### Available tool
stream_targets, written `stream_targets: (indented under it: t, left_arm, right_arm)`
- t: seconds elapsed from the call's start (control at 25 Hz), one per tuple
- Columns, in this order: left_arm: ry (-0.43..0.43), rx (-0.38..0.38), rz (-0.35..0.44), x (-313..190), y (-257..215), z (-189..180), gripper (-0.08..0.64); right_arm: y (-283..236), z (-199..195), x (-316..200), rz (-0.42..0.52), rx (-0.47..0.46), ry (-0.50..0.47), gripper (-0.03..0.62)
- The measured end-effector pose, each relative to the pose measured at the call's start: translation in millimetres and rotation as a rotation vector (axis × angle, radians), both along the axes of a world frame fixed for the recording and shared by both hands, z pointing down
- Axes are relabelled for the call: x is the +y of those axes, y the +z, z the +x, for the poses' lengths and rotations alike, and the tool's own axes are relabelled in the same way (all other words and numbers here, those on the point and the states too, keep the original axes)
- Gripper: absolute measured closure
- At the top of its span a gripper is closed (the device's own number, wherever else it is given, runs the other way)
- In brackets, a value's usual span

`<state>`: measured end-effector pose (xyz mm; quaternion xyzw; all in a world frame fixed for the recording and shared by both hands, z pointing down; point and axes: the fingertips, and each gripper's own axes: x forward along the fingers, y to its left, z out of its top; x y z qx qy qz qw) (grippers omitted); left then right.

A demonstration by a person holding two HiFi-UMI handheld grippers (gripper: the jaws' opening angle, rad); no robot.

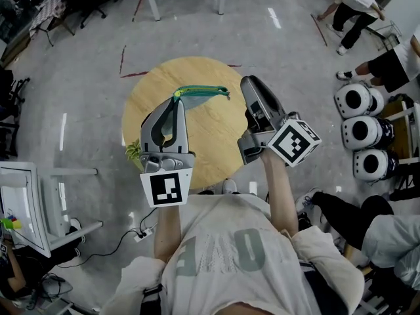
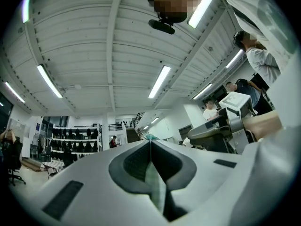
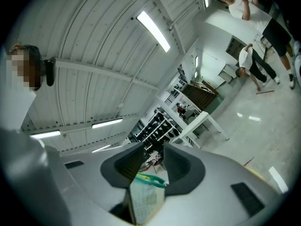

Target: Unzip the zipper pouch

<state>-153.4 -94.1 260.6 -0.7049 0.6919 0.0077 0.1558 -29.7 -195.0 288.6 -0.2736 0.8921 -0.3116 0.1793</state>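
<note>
The round wooden desk [image 1: 220, 140] lies below both tools, and nothing on it touches the pouch, which hangs in the air above its far half.

The left hand-held gripper [image 1: 176, 99] is clenched on the pouch's left end. In the left gripper view the pads meet with pale checked fabric pinched between them. The right hand-held gripper [image 1: 250, 81] stands just right of the pouch's free end, released. In the right gripper view its jaws are apart, and the pouch's corner sits low between them without either pad pressing on it.

The zipper pouch [image 1: 195, 98] is a flat, thin, pale thing with a green zipper [image 1: 205, 89] along its top edge. It looks light and limp, and would probably sag and twist if pulled from one side only. The fabric seems slick, so the stiffer green band is likely the better place to grip. The slider's tab is too small to find here.

As a container the pouch looks flat, with no bulge, so it is probably empty. Whether its teeth have parted anywhere I cannot tell.
</note>
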Motion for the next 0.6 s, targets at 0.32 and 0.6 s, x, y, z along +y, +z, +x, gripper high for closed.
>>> stream_targets:
  t: [0.32,0.6]
  left_arm:
    - [0.028,0.091,-0.077,-20,33,6,0.529]
    - [0.045,0.18,-0.192,-40,83,3,0.529]
  right_arm:
    - [-1,15,2,0.035,0.034,0.027,0.465]
    - [23,30,5,-0.014,0.066,0.058,0.465]
